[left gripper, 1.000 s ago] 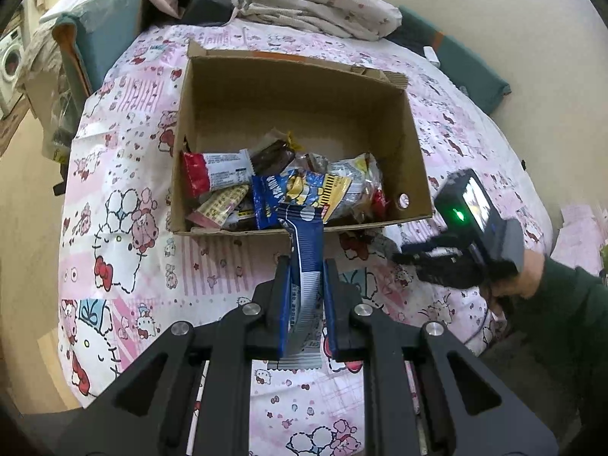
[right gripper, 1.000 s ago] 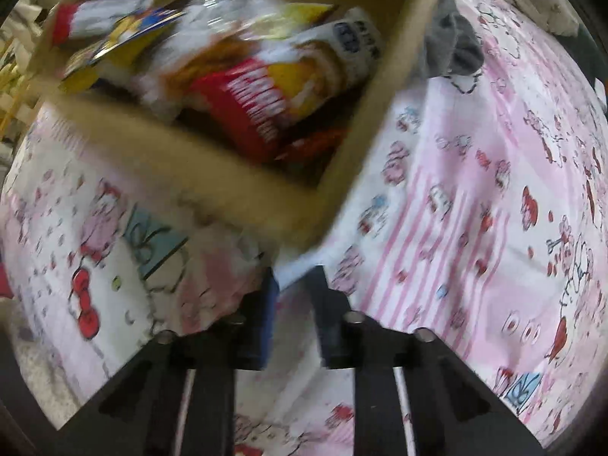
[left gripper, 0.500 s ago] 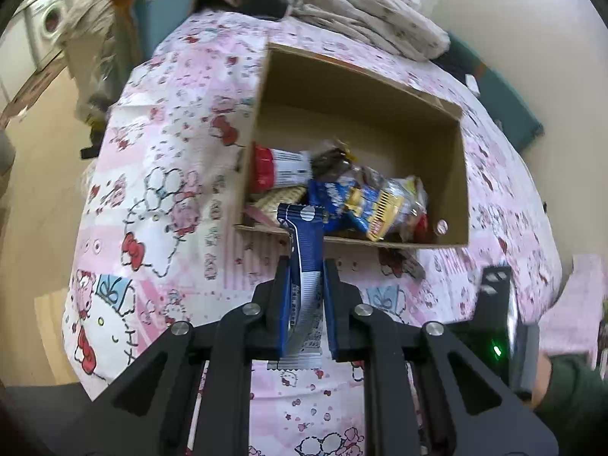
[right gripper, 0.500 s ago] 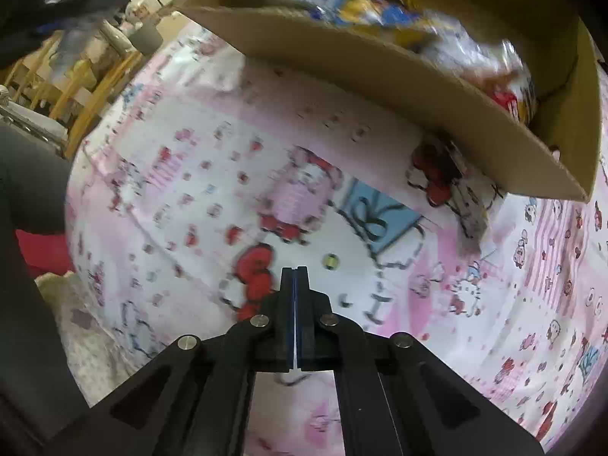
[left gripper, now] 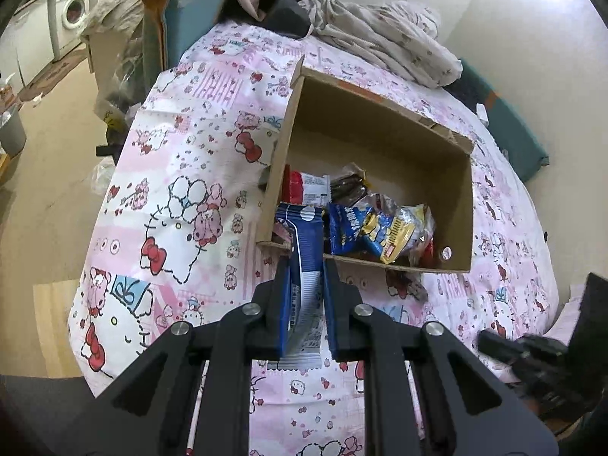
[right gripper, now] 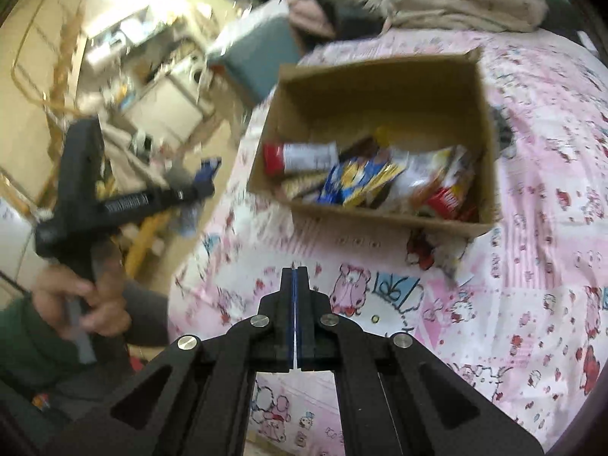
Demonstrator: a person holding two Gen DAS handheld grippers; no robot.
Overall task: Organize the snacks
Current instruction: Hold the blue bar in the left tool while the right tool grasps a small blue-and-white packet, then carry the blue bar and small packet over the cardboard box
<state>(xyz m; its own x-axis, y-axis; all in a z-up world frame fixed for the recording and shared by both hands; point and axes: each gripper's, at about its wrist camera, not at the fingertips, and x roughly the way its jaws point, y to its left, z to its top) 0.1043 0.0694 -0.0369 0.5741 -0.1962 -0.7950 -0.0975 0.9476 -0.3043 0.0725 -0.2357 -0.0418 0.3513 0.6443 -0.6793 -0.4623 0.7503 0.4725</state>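
Left tongs (left gripper: 306,266) clamp blue-white foil snack packet (left gripper: 304,243) beside open brown cardboard box (left gripper: 465,197). Right tongs (right gripper: 295,277) closed, empty. Step: boxing packet. Next: carry over rim, release.

Left gripper (left gripper: 307,266): angled downward, jaws clamped on a blue snack packet (left gripper: 304,250) standing up between the pads. Right gripper (right gripper: 295,273): angled downward, jaws pressed fully together, nothing between them. Left hand (right gripper: 81,304), in a dark green sleeve, grips its handle; the view is blurred, so finger placement is uncertain.
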